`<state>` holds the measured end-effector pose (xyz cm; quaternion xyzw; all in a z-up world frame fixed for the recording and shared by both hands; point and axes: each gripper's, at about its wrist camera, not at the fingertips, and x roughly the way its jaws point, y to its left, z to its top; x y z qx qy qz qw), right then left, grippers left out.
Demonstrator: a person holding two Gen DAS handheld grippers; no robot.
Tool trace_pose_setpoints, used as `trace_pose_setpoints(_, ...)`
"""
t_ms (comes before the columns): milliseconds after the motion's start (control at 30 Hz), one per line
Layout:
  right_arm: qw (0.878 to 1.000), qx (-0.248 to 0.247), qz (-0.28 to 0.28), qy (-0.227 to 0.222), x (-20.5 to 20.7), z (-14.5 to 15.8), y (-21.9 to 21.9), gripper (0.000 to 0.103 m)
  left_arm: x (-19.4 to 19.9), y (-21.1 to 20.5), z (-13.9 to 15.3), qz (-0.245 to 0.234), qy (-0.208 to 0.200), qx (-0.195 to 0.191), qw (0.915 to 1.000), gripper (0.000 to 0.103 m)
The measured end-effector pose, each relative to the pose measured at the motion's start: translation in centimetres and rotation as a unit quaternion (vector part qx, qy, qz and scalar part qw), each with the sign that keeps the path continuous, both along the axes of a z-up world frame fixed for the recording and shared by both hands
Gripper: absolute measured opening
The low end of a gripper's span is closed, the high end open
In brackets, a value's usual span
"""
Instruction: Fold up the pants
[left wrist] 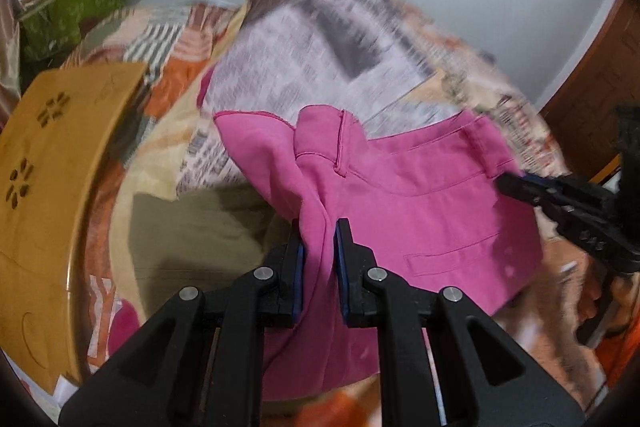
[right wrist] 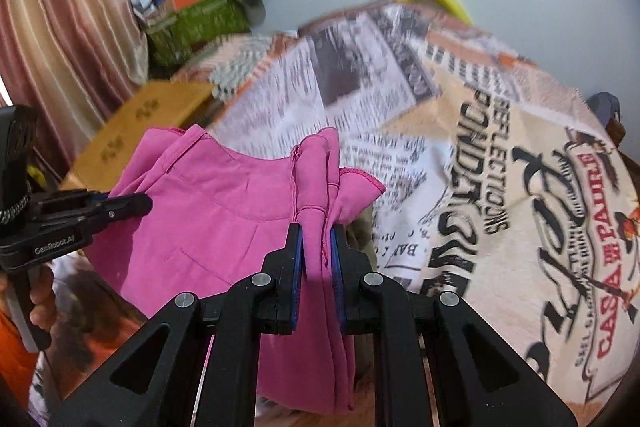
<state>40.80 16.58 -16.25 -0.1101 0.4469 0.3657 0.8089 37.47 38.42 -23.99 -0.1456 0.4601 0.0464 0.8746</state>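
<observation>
I have the pink pants [left wrist: 400,203] pinched at both ends of the waistband, hanging above the bedspread [right wrist: 500,167] with its newspaper print. My left gripper [left wrist: 319,239] is clamped narrow on a bunched fold of fabric; my right gripper [right wrist: 316,247] is clamped the same way on the other end. The waistband runs left to right between them and sags in the middle. The legs drop down toward me behind the fingers, so I cannot see their length or the hems. The far bedding is smeared by blur. On the left a wooden stool [left wrist: 52,163] sits near the bed, partly cut off by the lens edge.
</observation>
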Motion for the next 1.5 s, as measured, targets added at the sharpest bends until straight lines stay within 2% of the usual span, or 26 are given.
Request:
trace_pose_setpoints(67,1.0,-0.021,0.005,0.008,0.4,-1.8,0.5,0.012,0.7,0.3,-2.5,0.003,0.029,0.02,0.9994,0.015)
trace_pose_setpoints(100,1.0,-0.029,0.005,0.009,0.5,-2.4,0.6,0.012,0.7,0.4,-3.2,0.004,0.035,0.025,0.9991,0.019)
trace_pose_setpoints(200,0.999,-0.032,0.005,0.013,0.8,-3.3,0.2,0.014,0.1,1.2,-4.0,0.012,0.022,0.023,0.9994,0.033)
trace_pose_setpoints(300,0.999,-0.029,0.001,0.014,0.9,-3.0,-0.5,0.017,-0.6,1.7,-3.7,0.015,0.022,0.025,0.9993,0.036)
trace_pose_setpoints(333,0.999,-0.034,0.0,0.009,0.8,-2.9,-0.5,0.021,-0.9,1.6,-3.4,0.017,0.026,0.036,0.9989,0.036)
trace_pose_setpoints(400,0.999,-0.045,-0.005,-0.006,0.4,-2.4,-0.8,0.024,-1.1,1.6,-2.9,0.023,0.033,0.062,0.9972,0.037)
trace_pose_setpoints(467,0.997,-0.062,-0.015,-0.032,-0.1,-1.5,-1.2,0.026,-1.6,1.7,-2.2,0.039,0.042,0.103,0.993,0.037)
trace_pose_setpoints(600,0.997,-0.061,-0.019,-0.05,-0.3,0.5,-2.1,0.027,-3.0,1.6,-0.4,0.043,0.038,0.101,0.9933,0.036)
trace_pose_setpoints(700,0.996,-0.046,-0.017,-0.069,-1.6,3.3,-3.3,0.027,-4.7,0.1,2.3,0.032,0.01,0.108,0.9936,0.036)
trace_pose_setpoints(800,0.996,-0.023,-0.017,-0.088,-3.3,6.5,-4.6,0.027,-6.8,-2.4,6.3,0.021,-0.027,0.115,0.9928,0.036)
trace_pose_setpoints(1000,0.989,0.04,-0.01,-0.145,-9.1,14.7,-7.8,0.027,-12.1,-7.7,15.1,0.0,-0.115,0.14,0.9835,0.036)
trace_pose_setpoints(1100,0.982,0.07,-0.002,-0.173,-12.5,18.2,-9.1,0.027,-15.8,-10.6,20.1,-0.003,-0.165,0.15,0.9747,0.036)
trace_pose_setpoints(1233,0.971,0.114,0.01,-0.209,-17.5,22.6,-11.1,0.027,-20.5,-13.6,25.1,0.001,-0.211,0.166,0.9633,0.036)
trace_pose_setpoints(1300,0.963,0.136,0.016,-0.234,-20.4,24.6,-12.2,0.027,-22.8,-15.1,26.8,0.001,-0.231,0.18,0.9561,0.036)
trace_pose_setpoints(1367,0.954,0.159,0.021,-0.255,-23.1,26.2,-13.3,0.027,-26.0,-17.1,28.8,0.004,-0.262,0.2,0.9439,0.036)
trace_pose_setpoints(1500,0.938,0.211,0.023,-0.273,-27.3,27.9,-15.5,0.027,-30.8,-19.7,30.6,0.012,-0.307,0.209,0.9283,0.036)
